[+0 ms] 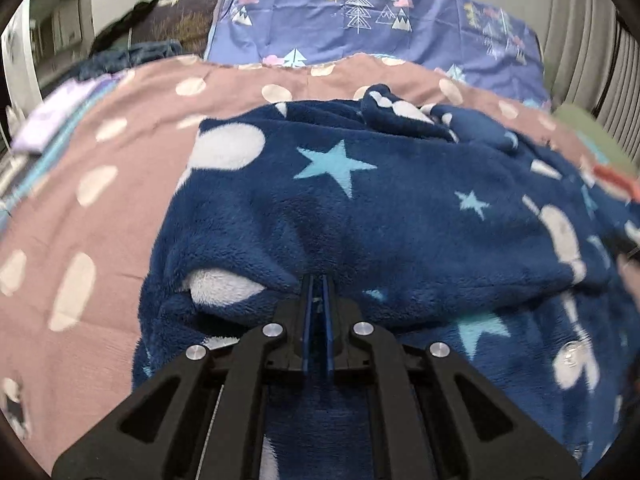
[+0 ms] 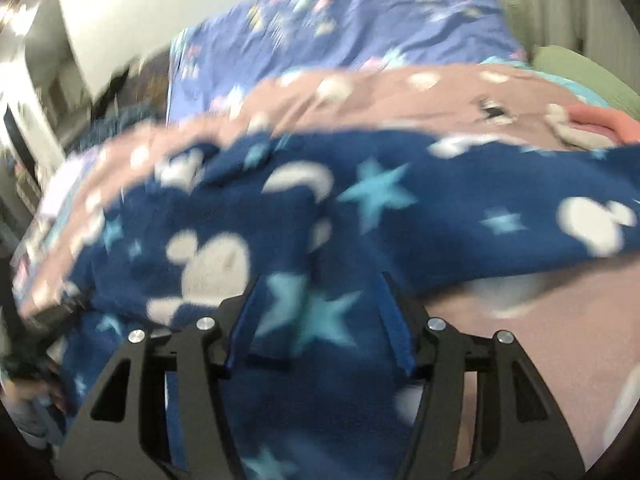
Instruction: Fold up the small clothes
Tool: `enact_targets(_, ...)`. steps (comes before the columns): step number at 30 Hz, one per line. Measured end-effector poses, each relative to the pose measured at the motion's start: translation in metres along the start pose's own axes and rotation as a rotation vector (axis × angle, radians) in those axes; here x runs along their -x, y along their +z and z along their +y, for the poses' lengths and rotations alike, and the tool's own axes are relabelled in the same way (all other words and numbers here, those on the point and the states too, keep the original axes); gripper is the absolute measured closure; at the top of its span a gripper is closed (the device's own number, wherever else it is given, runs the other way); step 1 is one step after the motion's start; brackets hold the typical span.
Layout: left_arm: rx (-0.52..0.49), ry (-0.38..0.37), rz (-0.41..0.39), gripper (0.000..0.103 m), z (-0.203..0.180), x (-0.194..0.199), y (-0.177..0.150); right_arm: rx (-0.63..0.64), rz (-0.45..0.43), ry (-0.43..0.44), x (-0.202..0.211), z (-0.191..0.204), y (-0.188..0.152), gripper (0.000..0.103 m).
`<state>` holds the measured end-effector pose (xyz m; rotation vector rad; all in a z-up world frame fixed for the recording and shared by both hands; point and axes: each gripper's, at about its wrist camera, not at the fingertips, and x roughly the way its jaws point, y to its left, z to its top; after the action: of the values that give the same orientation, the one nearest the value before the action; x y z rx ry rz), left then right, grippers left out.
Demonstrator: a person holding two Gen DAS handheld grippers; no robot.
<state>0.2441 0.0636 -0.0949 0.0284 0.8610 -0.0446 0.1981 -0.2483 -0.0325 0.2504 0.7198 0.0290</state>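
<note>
A navy fleece garment (image 1: 360, 208) with light-blue stars and white mouse-head shapes lies bunched on a pink spotted bedspread (image 1: 92, 216). My left gripper (image 1: 318, 280) is shut on a fold of the garment at its near edge. In the right wrist view, which is motion-blurred, the same garment (image 2: 360, 208) spreads across the frame. My right gripper (image 2: 320, 276) has its jaws apart, with the fleece lying between and over the blue fingers (image 2: 394, 320).
A purple sheet (image 1: 360, 20) with tree prints lies at the far end of the bed. A lilac cloth (image 1: 52, 120) lies at the left edge. Orange and green items (image 2: 600, 120) lie at the right edge. A curtain (image 1: 592, 40) hangs at the right.
</note>
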Motion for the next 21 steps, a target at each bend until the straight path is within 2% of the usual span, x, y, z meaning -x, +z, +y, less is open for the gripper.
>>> enact_targets(2,-0.016,0.021,-0.003,0.096,-0.003,0.002,0.003,-0.073,-0.045,-0.036,0.021,-0.033,0.007,0.041)
enact_targets(5,0.051,-0.003,-0.090,0.093,0.007,0.023,0.009,-0.264,-0.095,-0.101,0.053,-0.116,0.016,0.040)
enact_targets(7,0.059,-0.019,-0.157,0.090,0.007,0.039,0.020,-0.406,-0.109,-0.115,0.063,-0.163,0.015,0.040)
enact_targets(8,0.045,-0.027,-0.164,0.083,0.004,0.041,0.026,-0.479,-0.121,-0.122,0.069,-0.185,0.013,0.039)
enact_targets(9,0.035,-0.066,-0.152,0.073,-0.001,0.039,0.033,-0.566,-0.143,-0.127,0.075,-0.212,0.011,0.038)
enact_targets(12,0.059,-0.145,-0.102,0.070,-0.011,0.025,0.040,-0.743,-0.195,-0.165,0.084,-0.262,0.002,0.038)
enact_targets(13,0.048,-0.154,-0.086,0.070,-0.016,0.018,0.039,-0.785,-0.206,-0.166,0.084,-0.274,-0.002,0.038)
enact_targets(15,-0.011,-0.173,0.016,0.066,-0.033,-0.008,0.029,-0.848,-0.242,-0.133,0.082,-0.293,-0.006,0.038)
enact_targets(16,-0.039,-0.152,0.032,0.065,-0.039,-0.017,0.022,-0.849,-0.254,-0.133,0.081,-0.296,-0.004,0.037)
enact_targets(20,-0.061,-0.125,0.028,0.064,-0.046,-0.016,0.024,-0.818,-0.275,-0.205,0.070,-0.298,0.009,0.038)
enact_targets(21,-0.060,-0.125,0.023,0.064,-0.046,-0.015,0.024,-0.817,-0.283,-0.233,0.066,-0.298,0.012,0.044)
